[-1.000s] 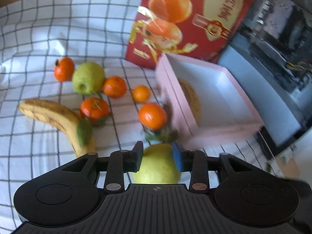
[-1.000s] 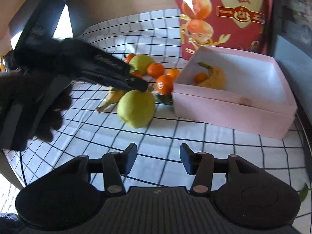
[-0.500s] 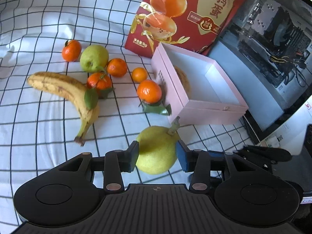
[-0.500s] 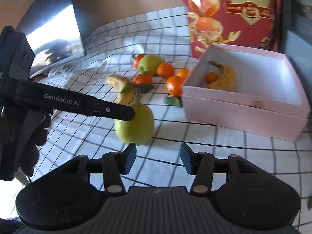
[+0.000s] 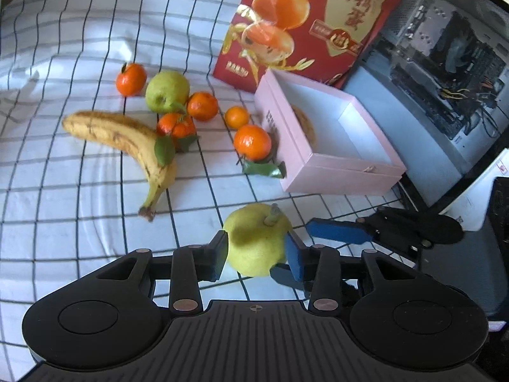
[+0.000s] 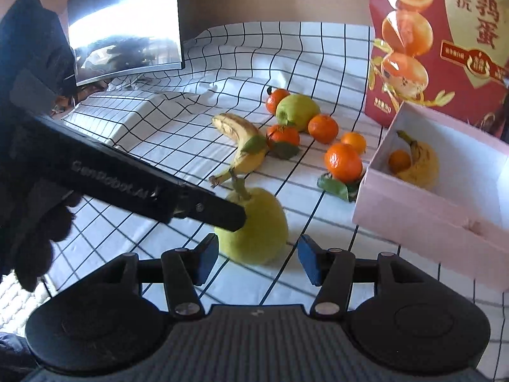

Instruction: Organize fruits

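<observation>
My left gripper (image 5: 256, 251) is shut on a yellow-green pear (image 5: 257, 240), stem up, held over the checked cloth. The same pear (image 6: 254, 226) shows in the right wrist view, with the left gripper's finger (image 6: 210, 208) against it. My right gripper (image 6: 257, 259) is open and empty, its pads on either side of the pear's near part without touching. A pink box (image 6: 439, 222) at the right holds a banana (image 6: 420, 165) and a small orange (image 6: 399, 160). On the cloth lie a banana (image 5: 124, 140), a green pear (image 5: 167, 90) and several oranges (image 5: 253, 141).
A red printed carton (image 5: 318, 22) stands behind the pink box (image 5: 343, 175). A monitor (image 6: 124, 22) stands at the far left of the right wrist view. A computer case (image 5: 445, 63) is right of the box. The checked cloth (image 5: 63, 207) covers the table.
My left gripper has carried the pear back and away from the box. My right gripper has closed in on the pear, which now sits between its open fingers.
</observation>
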